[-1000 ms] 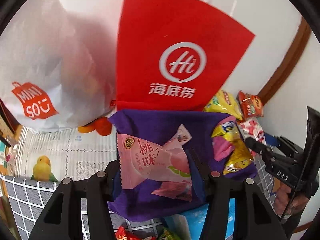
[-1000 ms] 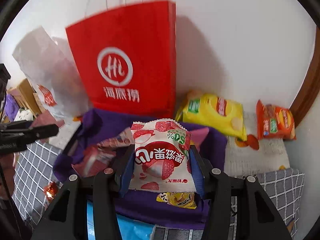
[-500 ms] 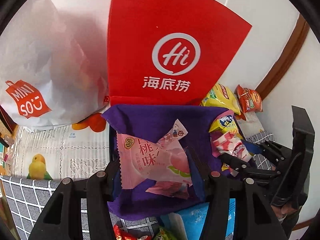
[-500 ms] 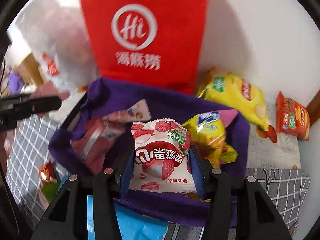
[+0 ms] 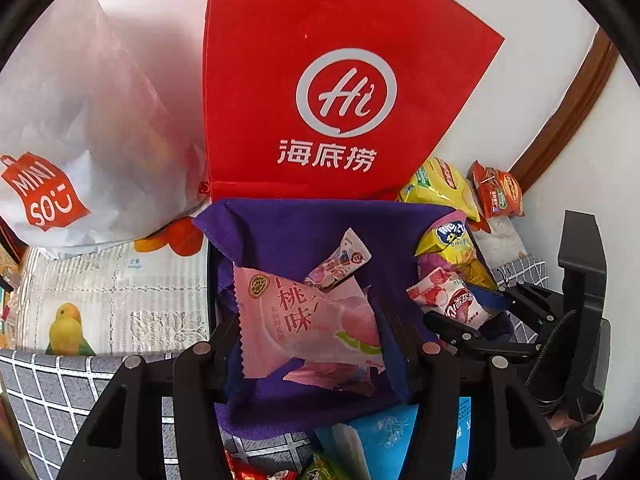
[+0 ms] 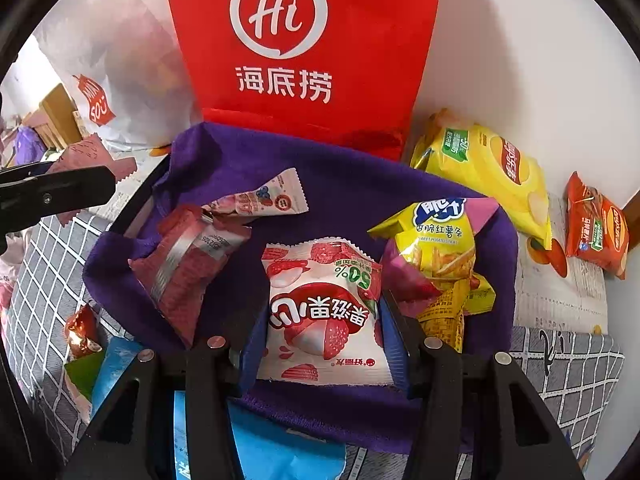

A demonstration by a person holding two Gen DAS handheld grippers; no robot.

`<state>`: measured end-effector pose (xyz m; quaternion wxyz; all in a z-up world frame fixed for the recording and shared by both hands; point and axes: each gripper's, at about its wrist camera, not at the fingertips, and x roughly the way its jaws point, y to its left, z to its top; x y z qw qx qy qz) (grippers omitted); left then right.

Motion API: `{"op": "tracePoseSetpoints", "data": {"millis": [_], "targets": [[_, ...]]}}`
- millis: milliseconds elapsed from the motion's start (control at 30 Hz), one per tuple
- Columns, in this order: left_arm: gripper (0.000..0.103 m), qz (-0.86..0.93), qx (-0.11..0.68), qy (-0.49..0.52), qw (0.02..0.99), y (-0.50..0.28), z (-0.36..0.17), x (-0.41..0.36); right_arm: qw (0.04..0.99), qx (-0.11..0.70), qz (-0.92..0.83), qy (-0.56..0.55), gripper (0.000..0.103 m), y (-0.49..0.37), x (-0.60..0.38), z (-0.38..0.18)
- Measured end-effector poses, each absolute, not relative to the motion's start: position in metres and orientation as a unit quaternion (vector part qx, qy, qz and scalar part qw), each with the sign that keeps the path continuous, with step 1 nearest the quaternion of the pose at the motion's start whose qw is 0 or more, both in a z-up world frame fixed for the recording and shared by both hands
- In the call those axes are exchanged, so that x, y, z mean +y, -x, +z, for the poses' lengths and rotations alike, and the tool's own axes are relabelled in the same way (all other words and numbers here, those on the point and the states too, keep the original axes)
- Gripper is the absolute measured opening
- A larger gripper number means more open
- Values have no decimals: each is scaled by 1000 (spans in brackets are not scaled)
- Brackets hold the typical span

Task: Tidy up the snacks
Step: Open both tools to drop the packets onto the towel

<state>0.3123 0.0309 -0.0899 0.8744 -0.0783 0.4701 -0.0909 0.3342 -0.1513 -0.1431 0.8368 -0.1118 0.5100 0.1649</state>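
Left gripper (image 5: 310, 338) clamps a pale pink peach-print snack packet (image 5: 304, 326) above the purple cloth-lined basket (image 5: 288, 232). Right gripper (image 6: 324, 336) pinches a white-and-red strawberry snack packet (image 6: 322, 312) over the same basket. Yellow sweet-potato-stick bag (image 6: 434, 246) lies just right; dark red foil pouch (image 6: 188, 260) left. Red paper bag (image 6: 304, 40) stands behind.

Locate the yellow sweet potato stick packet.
The yellow sweet potato stick packet lies at the purple cloth's right edge in the right wrist view, just right of the strawberry packet.
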Motion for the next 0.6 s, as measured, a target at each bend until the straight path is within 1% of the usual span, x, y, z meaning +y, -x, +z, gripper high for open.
{"op": "tracePoseSetpoints", "data": {"millis": [200, 333, 500, 600], "targets": [[54, -87, 484, 77, 867, -316, -100, 28, 838, 509, 164, 112, 52, -333, -151, -144], [54, -83, 495, 76, 861, -319, -106, 27, 839, 507, 166, 109, 56, -333, -152, -141], [55, -82, 506, 73, 855, -322, -112, 24, 857, 481, 163, 89, 57, -327, -160, -118], [55, -84, 521, 67, 847, -325, -120, 19, 873, 457, 156, 70, 62, -324, -167, -102]]}}
